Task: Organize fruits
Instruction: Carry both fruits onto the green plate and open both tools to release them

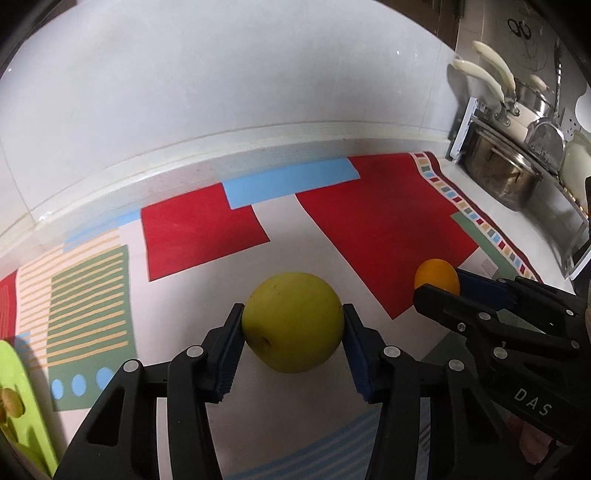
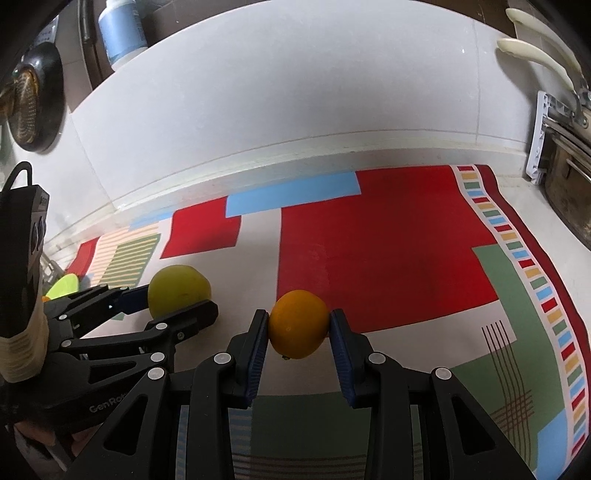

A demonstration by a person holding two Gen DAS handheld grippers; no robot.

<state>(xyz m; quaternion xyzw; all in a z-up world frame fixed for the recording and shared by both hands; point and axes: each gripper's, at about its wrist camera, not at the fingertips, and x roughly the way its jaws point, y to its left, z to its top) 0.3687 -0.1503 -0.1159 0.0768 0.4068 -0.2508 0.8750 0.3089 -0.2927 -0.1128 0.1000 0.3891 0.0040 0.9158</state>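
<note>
My left gripper (image 1: pixel 293 325) is shut on a yellow-green round fruit (image 1: pixel 291 321), held between its blue pads above the patterned mat. My right gripper (image 2: pixel 299 325) is shut on an orange (image 2: pixel 299 323) in the same way. In the left wrist view the right gripper (image 1: pixel 439 286) and its orange (image 1: pixel 436 273) sit to the right. In the right wrist view the left gripper (image 2: pixel 177 299) and the yellow-green fruit (image 2: pixel 177 288) sit to the left. A lime-green tray (image 1: pixel 22 402) lies at the far left, partly cut off.
A colourful mat (image 2: pixel 388 240) covers the counter, backed by a white wall. Steel pots with cream handles (image 1: pixel 506 173) stand on a rack at the right. A dark pan (image 2: pixel 33 107) hangs at the upper left, beside a blue-labelled bottle (image 2: pixel 122 33).
</note>
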